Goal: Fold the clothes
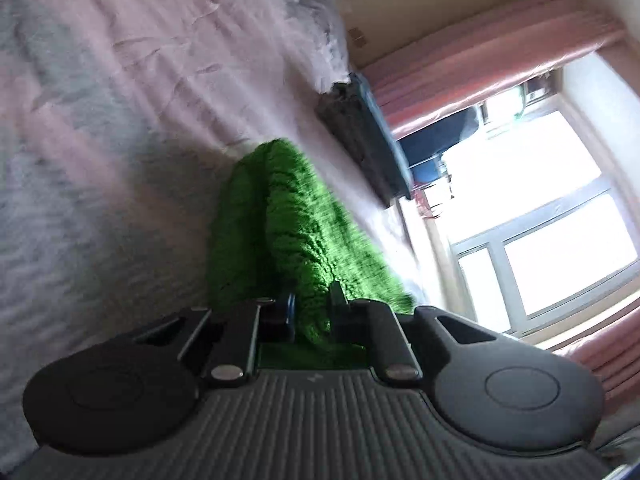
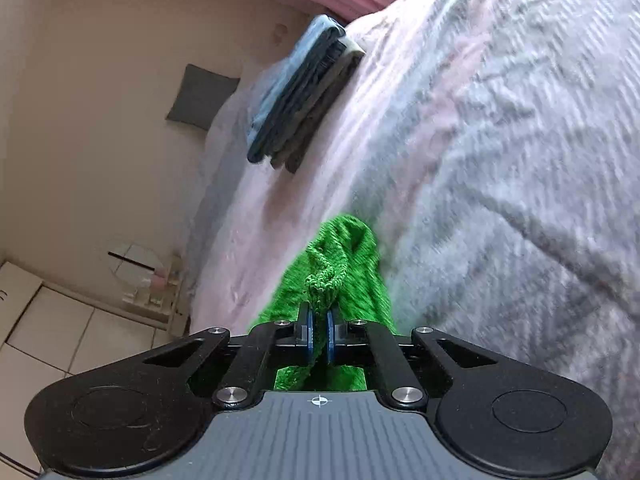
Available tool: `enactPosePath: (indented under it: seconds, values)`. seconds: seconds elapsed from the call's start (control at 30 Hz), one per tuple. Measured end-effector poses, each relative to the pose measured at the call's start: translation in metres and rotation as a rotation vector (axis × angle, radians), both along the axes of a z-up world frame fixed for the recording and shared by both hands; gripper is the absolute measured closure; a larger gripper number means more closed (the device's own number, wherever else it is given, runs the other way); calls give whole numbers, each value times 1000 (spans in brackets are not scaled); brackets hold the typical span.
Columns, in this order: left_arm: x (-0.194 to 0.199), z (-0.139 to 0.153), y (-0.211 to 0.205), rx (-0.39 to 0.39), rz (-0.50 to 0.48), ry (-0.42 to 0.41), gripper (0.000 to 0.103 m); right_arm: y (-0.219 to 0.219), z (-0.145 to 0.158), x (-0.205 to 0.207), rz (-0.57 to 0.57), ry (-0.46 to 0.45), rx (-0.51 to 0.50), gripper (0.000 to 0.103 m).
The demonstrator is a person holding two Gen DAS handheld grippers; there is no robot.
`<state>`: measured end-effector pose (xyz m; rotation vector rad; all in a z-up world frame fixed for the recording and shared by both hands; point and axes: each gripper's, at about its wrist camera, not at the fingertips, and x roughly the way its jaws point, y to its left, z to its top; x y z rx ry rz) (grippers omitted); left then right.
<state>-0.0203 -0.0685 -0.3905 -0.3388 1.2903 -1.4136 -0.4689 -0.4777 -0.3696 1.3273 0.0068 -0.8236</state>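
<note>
Bright daylight blows out the window (image 1: 532, 216); motion blur smears the bedspread (image 2: 500, 160), fisheye edges curve.

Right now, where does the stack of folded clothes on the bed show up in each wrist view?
Left wrist: the folded stack lies right of centre, above the green knit garment, beside the window.
Right wrist: the folded stack is upper left of centre, at the bed's edge against the wall.
Shared landmark: the pink and grey bedspread beneath both.
</note>
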Motion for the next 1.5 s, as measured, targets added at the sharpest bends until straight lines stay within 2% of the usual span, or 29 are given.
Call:
enactPosePath:
  seconds: [0.1, 0.17, 0.23, 0.33, 0.4, 0.53, 0.57, 0.67, 0.73, 0.77, 0.8, 0.83, 0.87, 0.9, 0.97, 1.0, 1.07, 1.1, 1.2, 1.3, 1.4, 1.5]
  values:
    - [-2, -11, 11, 19, 1, -6, 91, 9, -14, -5, -15, -3, 28, 98]
    - [-6, -8, 16, 2, -3, -32, 91, 14, -14, -8, -28, -5, 9, 98]
    - [-10, -3, 17, -20, -16, -84, 91, 13, -16, -4, -16, 40, -16, 98]
    - [-11, -21, 10, 43, -4, -104, 91, 10, -23, 8, 2, 127, -21, 98]
    - [-16, -15, 14, 28, -5, -147, 91, 16, -17, 11, -7, 139, -55, 98]
    - [-18, -4, 20, -4, -12, -178, 91, 26, -2, 8, -7, 144, -128, 98]
    - [-18, -4, 20, -8, -16, -184, 91, 26, -4, 8, 1, 159, -125, 98]
    - [-21, -23, 8, 56, -31, -206, 90, 25, -25, 12, 9, 184, -58, 98]
    - [-25, -20, 8, 57, -28, -245, 90, 27, -27, 14, 7, 175, -51, 98]
    - [-27, -18, 8, 58, -26, -265, 90, 28, -23, 14, 7, 181, -58, 97]
    - [-28, -18, 8, 60, -27, -271, 89, 29, -17, 15, 11, 198, -64, 80]
    - [-28, -18, 8, 62, -28, -276, 89, 30, -10, 16, 4, 239, -74, 71]
    - [-29, -17, 8, 63, -29, -281, 89, 33, 0, 18, -20, 302, -110, 56]
    - [-29, -17, 9, 64, -29, -280, 89, 37, 11, 20, -48, 371, -162, 50]
    - [-29, -17, 9, 67, -28, -275, 89, 48, 34, 30, -68, 481, -303, 50]
    - [-30, -17, 9, 69, -27, -278, 89, 54, 44, 41, -42, 521, -386, 50]
    - [-32, -16, 8, 74, -26, -286, 89, 61, 54, 64, 58, 569, -510, 51]
    - [-32, -15, 8, 78, -25, -289, 89, 62, 51, 78, 109, 604, -540, 51]
    - [-34, -12, 8, 92, -21, -297, 88, 61, 27, 115, 247, 732, -566, 51]
    - [-38, -7, 8, 100, -23, -322, 87, 62, -4, 127, 279, 838, -553, 51]
    - [-40, 1, 11, 105, -14, -342, 87, 60, -8, 125, 281, 830, -554, 51]
    - [-42, 30, 19, 52, 17, -399, 90, 58, -9, 124, 286, 821, -547, 51]
